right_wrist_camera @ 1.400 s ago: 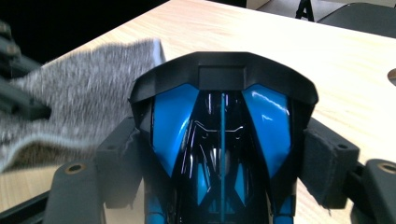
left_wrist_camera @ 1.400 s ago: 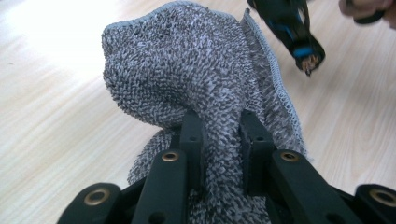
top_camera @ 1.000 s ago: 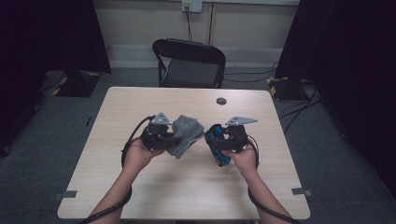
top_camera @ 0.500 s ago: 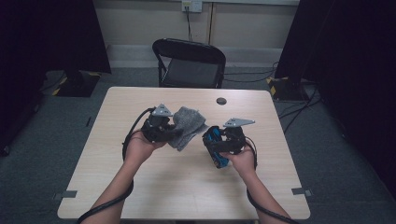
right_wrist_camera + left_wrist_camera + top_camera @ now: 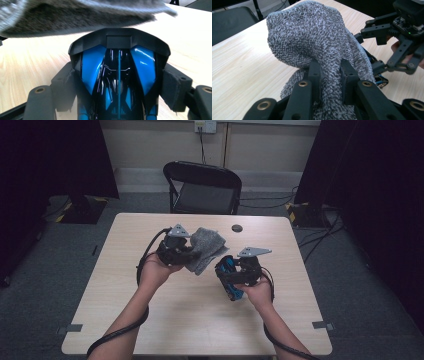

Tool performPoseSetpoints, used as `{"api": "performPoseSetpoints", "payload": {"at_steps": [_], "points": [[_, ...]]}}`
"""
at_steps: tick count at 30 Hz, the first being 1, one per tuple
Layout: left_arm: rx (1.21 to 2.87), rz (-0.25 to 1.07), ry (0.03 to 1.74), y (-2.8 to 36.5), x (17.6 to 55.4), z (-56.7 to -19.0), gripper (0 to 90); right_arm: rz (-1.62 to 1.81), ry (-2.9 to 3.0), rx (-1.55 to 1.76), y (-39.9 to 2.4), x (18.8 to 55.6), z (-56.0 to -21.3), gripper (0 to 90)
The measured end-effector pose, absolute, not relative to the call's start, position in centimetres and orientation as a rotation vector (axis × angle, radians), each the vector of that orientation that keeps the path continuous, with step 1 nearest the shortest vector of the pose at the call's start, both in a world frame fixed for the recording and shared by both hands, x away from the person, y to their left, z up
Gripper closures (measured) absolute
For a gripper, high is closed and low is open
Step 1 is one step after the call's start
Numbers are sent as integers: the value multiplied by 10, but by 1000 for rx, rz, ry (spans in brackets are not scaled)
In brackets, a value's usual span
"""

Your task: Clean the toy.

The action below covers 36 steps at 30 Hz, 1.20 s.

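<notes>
Holding one grey cloth (image 5: 206,247), one blue toy car (image 5: 228,277).

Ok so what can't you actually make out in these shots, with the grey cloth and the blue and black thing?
- Blue and black object: right gripper view, its lower end cut off by the bottom edge; what it is stays unclear.
- Grey cloth: left gripper view, the pinched part is hidden behind the left gripper.
- Small dark round thing: high view, too small to identify.
- Cloth in right gripper view: blurred, cut off by the top edge.
</notes>
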State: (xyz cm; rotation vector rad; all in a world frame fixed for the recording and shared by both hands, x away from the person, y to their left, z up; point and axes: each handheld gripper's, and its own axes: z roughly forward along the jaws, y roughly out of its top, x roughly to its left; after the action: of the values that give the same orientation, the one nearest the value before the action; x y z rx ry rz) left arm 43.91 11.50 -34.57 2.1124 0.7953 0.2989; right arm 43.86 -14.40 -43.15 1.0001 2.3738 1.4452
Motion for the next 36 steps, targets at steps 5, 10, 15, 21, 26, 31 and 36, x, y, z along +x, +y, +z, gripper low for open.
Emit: {"api": "performPoseSetpoints", "payload": {"at_steps": [5, 10, 15, 21, 26, 31, 36], "points": [[2124, 279, 793, 105, 443, -352, 750, 1457, 2374, 984, -142, 437, -428, 256], [2139, 259, 778, 95, 445, -358, 750, 1459, 2370, 985, -143, 437, -427, 255], [2163, 250, 767, 86, 446, -361, 750, 1463, 2366, 986, -144, 437, -427, 255], [2185, 243, 764, 82, 446, -366, 749, 1465, 2364, 989, -144, 437, -426, 255], [2188, 247, 765, 81, 446, -369, 750, 1463, 2364, 990, -144, 437, -426, 255], [2200, 261, 759, 79, 446, -369, 750, 1460, 2365, 992, -144, 437, -426, 255], [2211, 263, 758, 77, 446, -369, 750, 1464, 2360, 996, -145, 437, -426, 255]]}}
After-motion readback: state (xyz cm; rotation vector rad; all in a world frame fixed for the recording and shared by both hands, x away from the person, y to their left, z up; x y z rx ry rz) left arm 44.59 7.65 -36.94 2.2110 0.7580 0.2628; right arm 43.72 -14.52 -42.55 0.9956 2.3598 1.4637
